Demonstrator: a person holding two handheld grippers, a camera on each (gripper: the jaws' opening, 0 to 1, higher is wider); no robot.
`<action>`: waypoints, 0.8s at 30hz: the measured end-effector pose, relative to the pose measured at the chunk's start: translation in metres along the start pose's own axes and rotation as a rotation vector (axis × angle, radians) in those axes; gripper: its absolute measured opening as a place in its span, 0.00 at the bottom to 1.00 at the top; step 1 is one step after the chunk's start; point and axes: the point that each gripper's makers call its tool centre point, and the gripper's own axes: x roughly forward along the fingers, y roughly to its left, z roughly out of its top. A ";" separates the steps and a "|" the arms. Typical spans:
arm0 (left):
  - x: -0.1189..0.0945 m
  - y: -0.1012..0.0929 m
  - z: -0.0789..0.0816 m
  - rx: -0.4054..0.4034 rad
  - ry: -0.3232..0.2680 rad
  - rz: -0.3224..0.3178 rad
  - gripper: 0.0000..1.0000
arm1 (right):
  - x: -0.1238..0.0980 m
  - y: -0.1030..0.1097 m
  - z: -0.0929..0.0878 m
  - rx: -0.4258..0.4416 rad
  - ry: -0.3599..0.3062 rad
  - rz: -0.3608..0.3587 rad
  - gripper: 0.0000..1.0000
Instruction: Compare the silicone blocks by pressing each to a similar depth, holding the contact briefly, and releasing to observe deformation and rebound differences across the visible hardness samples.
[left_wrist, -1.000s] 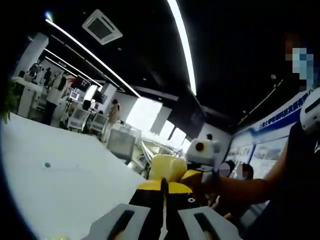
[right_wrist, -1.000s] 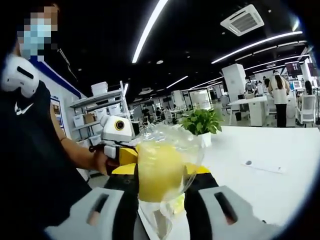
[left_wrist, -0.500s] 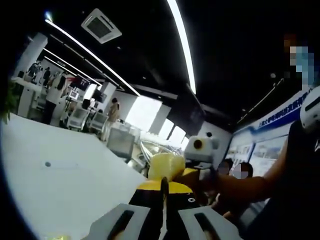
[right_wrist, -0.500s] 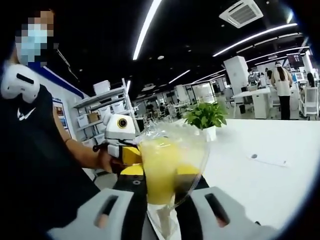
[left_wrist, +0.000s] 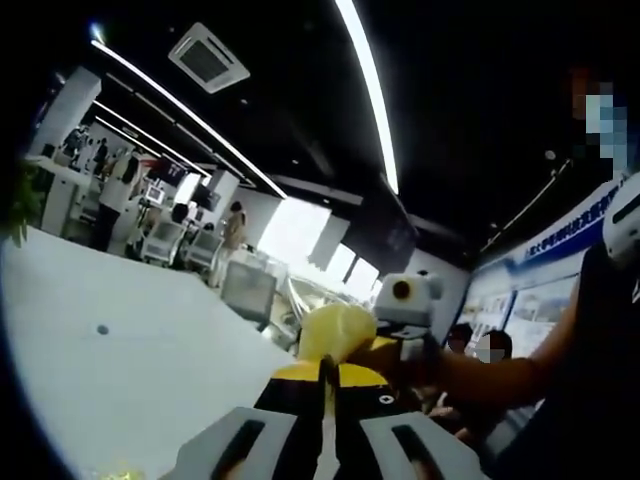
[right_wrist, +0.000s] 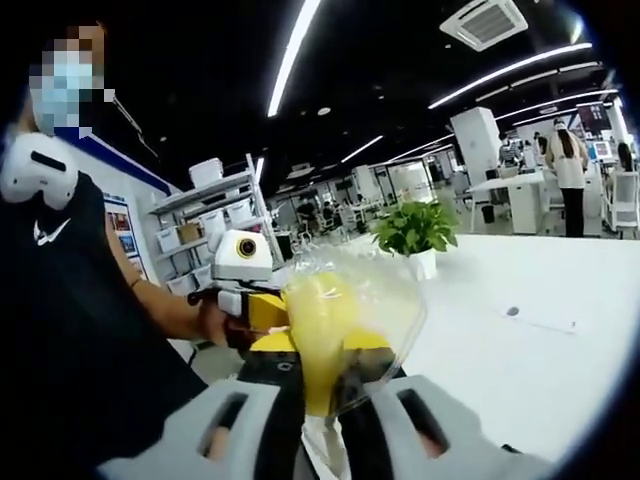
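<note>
at lower centre, both the right gripper (right_wrist: 322, 405) and the left gripper (left_wrist: 328, 385) have fingers clamped on a bagged yellow block (right_wrist: 322, 335), held mid-squeeze; next, ease off and watch the rebound.

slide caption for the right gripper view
Right tongs shut on a bagged yellow block, raised over a white table, potted plant behind.

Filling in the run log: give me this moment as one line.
right gripper: shut on bagged yellow block | left gripper: shut on bag edge | both held up above white table | pressing: not under way
</note>
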 end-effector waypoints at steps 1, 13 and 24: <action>0.000 -0.002 0.000 0.002 0.000 0.000 0.01 | -0.002 0.000 0.001 0.003 -0.001 0.005 0.05; -0.002 -0.001 0.009 0.066 -0.011 0.015 0.06 | 0.000 0.003 0.007 0.012 -0.001 -0.017 0.00; 0.000 0.007 0.011 0.109 0.007 0.021 0.12 | 0.002 -0.003 0.007 0.012 0.002 -0.024 0.00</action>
